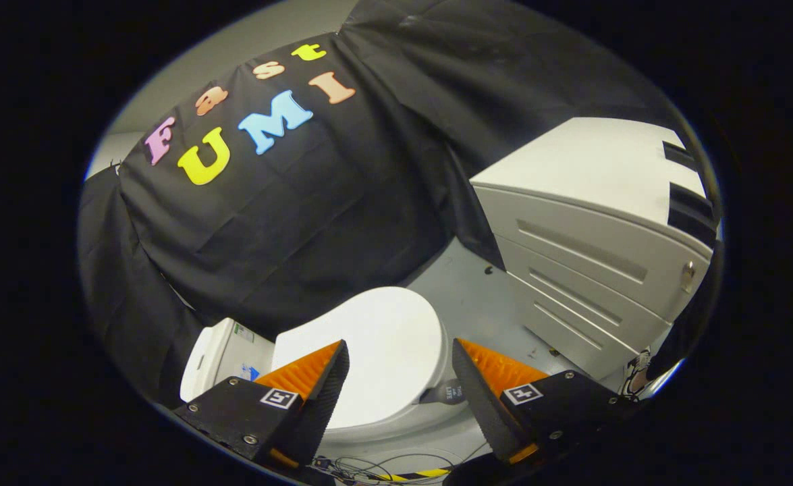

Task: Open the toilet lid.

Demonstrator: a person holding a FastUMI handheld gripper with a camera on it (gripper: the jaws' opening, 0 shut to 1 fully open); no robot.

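open, empty gripper [399, 351] frames closed toilet lid [376, 351], long axis toward tank [224, 358].

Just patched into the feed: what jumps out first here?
The white toilet lid, down and closed, lies just ahead of the open gripper, seen between its spread fingers. A grey drawer cabinet stands on the floor beyond the toilet's far side.

A pale grey metal drawer cabinet [592, 243] with recessed handle slots and a small lock is seen standing on the light grey floor [467, 297]. Thin loose cables [369, 466] and a yellow-and-black striped tape strip [416, 474] are observed on the floor.
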